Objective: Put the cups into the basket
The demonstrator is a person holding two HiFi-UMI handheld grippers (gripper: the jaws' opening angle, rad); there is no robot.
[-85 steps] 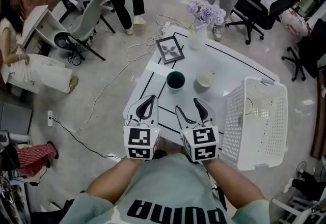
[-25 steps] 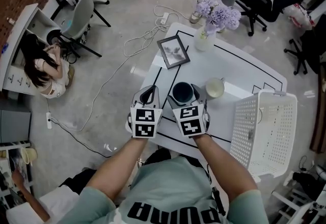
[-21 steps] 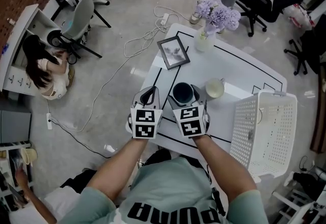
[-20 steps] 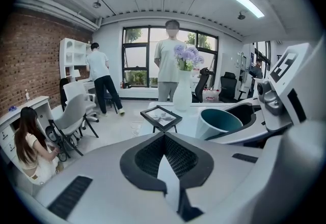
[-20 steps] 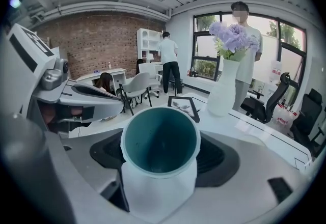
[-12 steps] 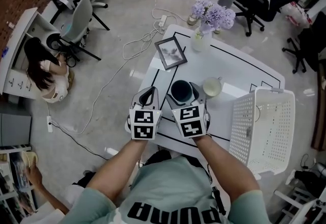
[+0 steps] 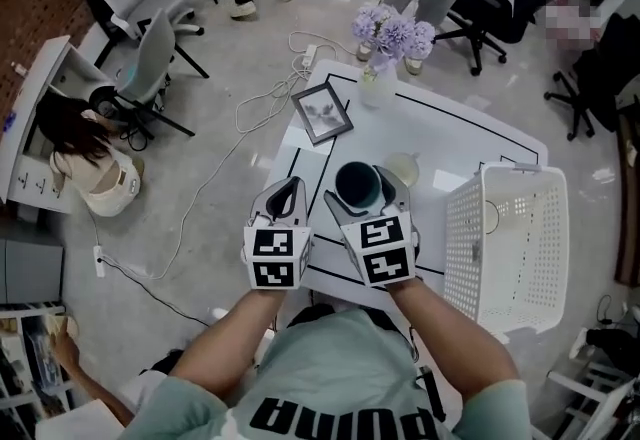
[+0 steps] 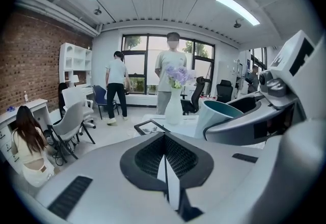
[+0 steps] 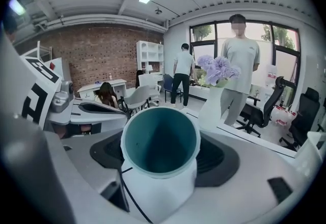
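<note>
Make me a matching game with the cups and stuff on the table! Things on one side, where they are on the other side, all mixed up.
Things:
1. teal cup
2. pale cup
3. basket
4. picture frame

Places:
A. next to the flower vase
B. clamped in the right gripper
C. at the right side of the table
D. standing on the table, just beyond the teal cup

Pairs: 1-B, 2-D, 3-C, 4-A
</note>
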